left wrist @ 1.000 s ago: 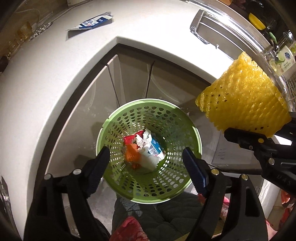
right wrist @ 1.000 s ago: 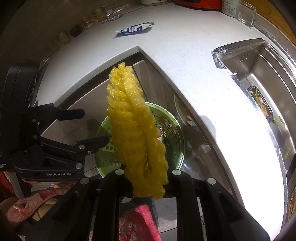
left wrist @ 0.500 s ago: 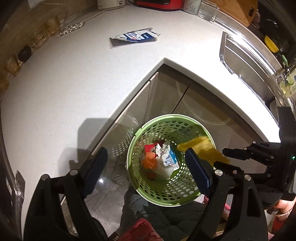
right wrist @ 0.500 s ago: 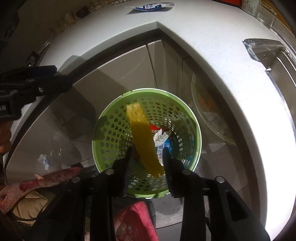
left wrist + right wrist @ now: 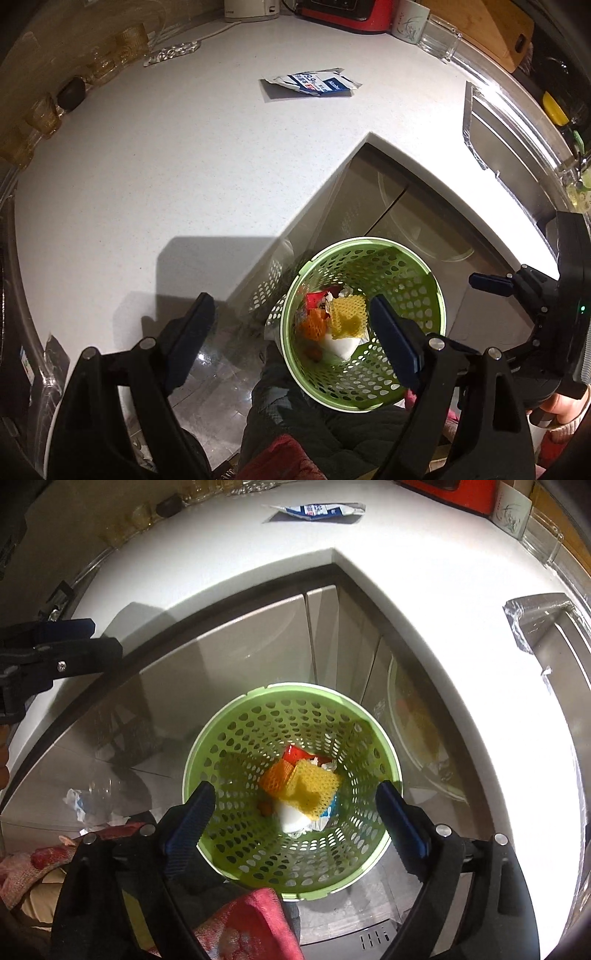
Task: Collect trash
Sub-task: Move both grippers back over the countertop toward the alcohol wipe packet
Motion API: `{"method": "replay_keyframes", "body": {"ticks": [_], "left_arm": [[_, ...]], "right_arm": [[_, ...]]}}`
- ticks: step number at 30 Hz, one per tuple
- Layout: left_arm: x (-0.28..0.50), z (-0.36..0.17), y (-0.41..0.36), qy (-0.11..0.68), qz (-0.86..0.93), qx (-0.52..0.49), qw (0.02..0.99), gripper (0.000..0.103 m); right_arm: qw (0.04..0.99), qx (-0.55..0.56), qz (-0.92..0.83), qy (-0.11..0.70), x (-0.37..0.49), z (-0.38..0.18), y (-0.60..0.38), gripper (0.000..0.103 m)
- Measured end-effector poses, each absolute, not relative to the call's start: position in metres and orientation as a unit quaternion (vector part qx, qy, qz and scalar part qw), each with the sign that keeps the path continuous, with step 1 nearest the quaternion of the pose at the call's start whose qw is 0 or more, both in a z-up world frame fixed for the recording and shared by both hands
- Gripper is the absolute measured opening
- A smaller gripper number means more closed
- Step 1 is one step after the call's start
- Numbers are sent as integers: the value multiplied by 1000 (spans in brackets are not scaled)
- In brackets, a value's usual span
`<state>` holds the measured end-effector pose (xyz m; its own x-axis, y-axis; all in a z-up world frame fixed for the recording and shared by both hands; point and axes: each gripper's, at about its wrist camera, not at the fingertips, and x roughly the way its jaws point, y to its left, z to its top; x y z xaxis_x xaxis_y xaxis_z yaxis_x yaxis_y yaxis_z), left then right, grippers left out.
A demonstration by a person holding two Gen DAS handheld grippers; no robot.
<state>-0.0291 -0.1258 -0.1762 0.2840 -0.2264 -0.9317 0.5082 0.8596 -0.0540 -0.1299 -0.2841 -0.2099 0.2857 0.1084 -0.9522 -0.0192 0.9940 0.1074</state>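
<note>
Now the right gripper [image 5: 295, 819], jaws just opened wide and empty, hangs over the green perforated bin [image 5: 229, 738]; the yellow foam net [image 5: 312, 786] lies inside on other trash. Left gripper [image 5: 291, 343] also gapes empty. Next target, likely: the flattened blue-and-white carton [image 5: 314, 83] on the white surface [image 5: 147, 166]. Approach low and pinch one edge, since it lies flat. Carton print too small to read.

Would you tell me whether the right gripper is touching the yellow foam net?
Apart. The right wrist view shows the right gripper, jaws wide, above the bin, with the net lying loose at the bottom.
</note>
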Motion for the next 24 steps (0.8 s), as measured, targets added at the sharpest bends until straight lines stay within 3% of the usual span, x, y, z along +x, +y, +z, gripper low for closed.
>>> {"method": "replay_keyframes", "body": {"ticks": [4, 7, 19, 24], "left_arm": [[-12, -163, -118, 537, -229, 129, 802, 82], [6, -151, -110, 521, -225, 121, 814, 93], [115, -128, -93, 491, -213, 104, 838, 93], [160, -123, -92, 477, -239, 121, 837, 95]], "right_arm": [[815, 32, 36, 578, -107, -188, -284, 96], [826, 31, 34, 562, -82, -174, -284, 96], [846, 64, 1, 529, 54, -148, -279, 100], [846, -25, 50, 531, 97, -149, -267, 100]]}}
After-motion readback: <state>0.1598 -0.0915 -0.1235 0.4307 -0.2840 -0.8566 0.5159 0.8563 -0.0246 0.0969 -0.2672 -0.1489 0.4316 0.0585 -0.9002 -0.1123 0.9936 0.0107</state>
